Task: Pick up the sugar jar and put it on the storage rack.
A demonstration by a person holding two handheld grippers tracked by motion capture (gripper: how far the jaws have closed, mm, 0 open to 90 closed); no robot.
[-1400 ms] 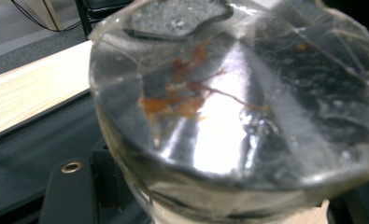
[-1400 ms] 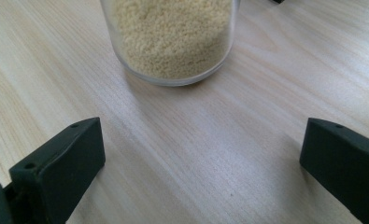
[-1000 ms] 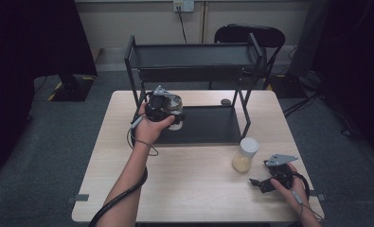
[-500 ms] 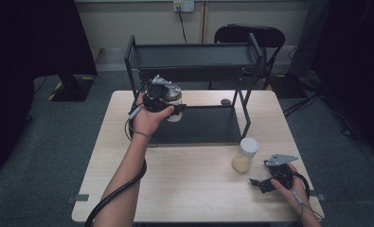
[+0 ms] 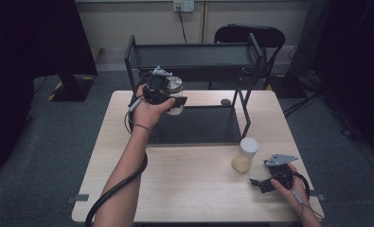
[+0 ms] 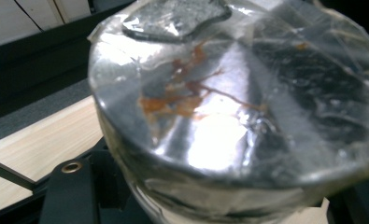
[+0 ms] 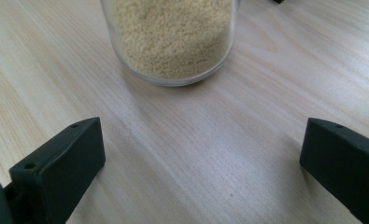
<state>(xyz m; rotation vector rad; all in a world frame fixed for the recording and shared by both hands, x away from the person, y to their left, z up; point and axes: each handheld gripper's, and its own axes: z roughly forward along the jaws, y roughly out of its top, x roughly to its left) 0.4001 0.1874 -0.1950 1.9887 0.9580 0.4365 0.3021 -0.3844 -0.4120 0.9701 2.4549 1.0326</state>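
Glass jar [image 5: 174, 94] with a foil-wrapped lid [image 6: 233, 88], no readable label, is clamped in the left claw [image 5: 168, 97], held above the counter [image 5: 194, 189] beside the black rack [image 5: 194, 61]. Right claw [image 5: 265, 183] rests apart, facing the grain jar [image 5: 245, 154].

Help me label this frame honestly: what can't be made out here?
- Held jar: contents, left gripper view; its foil-covered lid blocks them.
- Left gripper: pads, high view; hand and jar cover them.
- Grain jar: top cut off, right gripper view.
- Small dark thing on the table: too small, high view.
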